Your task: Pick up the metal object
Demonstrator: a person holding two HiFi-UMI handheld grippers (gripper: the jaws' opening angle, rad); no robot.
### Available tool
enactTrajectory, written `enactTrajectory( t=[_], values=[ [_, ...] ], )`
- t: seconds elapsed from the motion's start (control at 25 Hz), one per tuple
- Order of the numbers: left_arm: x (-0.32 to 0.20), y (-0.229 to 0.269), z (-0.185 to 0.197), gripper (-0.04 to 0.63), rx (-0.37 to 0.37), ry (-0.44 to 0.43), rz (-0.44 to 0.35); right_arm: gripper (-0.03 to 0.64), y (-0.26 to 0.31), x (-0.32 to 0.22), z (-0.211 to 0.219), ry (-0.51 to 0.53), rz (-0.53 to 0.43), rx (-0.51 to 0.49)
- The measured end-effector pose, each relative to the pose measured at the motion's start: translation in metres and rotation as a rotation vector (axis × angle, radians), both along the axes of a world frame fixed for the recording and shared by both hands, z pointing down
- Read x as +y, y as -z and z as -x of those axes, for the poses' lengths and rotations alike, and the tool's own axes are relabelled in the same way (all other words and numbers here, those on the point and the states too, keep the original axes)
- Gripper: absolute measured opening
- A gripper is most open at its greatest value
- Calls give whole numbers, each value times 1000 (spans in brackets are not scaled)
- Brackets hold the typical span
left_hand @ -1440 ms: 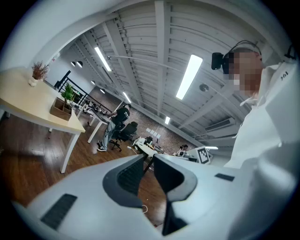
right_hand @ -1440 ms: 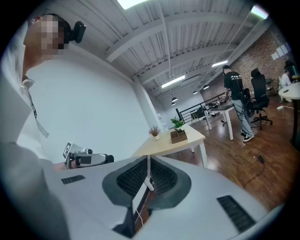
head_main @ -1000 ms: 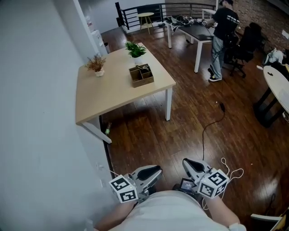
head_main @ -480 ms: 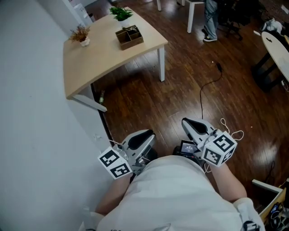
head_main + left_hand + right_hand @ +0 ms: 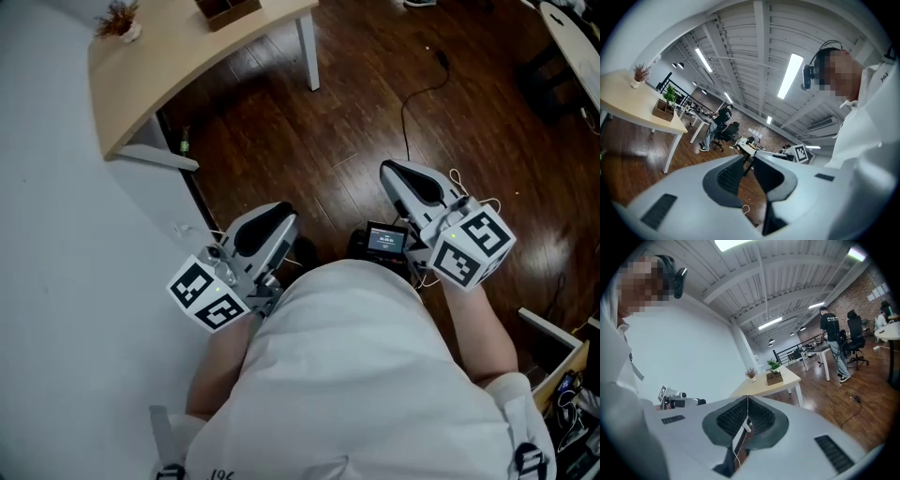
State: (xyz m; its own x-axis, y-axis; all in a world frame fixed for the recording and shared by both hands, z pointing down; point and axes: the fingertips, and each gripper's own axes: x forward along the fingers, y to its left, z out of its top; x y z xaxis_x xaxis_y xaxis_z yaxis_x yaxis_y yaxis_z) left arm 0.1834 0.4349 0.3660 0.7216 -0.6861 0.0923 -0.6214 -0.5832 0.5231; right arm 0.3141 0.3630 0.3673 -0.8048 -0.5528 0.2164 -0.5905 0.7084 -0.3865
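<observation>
floor (image 5: 375,112): dark wood | table (image 5: 187,66): pale, by white wall (image 5: 56,281) (left gripper (image 5: 748,159) ajar)

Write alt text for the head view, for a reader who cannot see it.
Seen from above, a person in a white top holds the left gripper and the right gripper close to the body over a dark wooden floor. A pale table stands upper left by a white wall; a black cable lies on the floor.

Worktop (image 5: 187,56) cut off at top edge, wooden box (image 5: 225,9) on it likewise; box contents too small in right gripper view.
</observation>
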Motion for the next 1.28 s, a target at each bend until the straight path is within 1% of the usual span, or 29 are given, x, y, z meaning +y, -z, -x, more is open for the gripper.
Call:
enactTrajectory(
  t=[0.2,0.4,0.92,1.04,1.28],
  values=[
    [-1,-3,-17,61,-3,3,9,3,-9,-1,-19,-9,20,-2],
    [-4,-6,-35,61,-10,12,14,3,-14,-4,-34,8,30,-12],
    [-19,-13,-67,61,-5,76,25,3,-32,-12,-68,58,72,-4],
    [-22,-15,-68,61,-1,97,23,3,-37,-18,-68,70,74,-4],
    [-24,-21,-55,61,0,132,39,3,-44,-22,-54,110,95,-1]
  ],
)
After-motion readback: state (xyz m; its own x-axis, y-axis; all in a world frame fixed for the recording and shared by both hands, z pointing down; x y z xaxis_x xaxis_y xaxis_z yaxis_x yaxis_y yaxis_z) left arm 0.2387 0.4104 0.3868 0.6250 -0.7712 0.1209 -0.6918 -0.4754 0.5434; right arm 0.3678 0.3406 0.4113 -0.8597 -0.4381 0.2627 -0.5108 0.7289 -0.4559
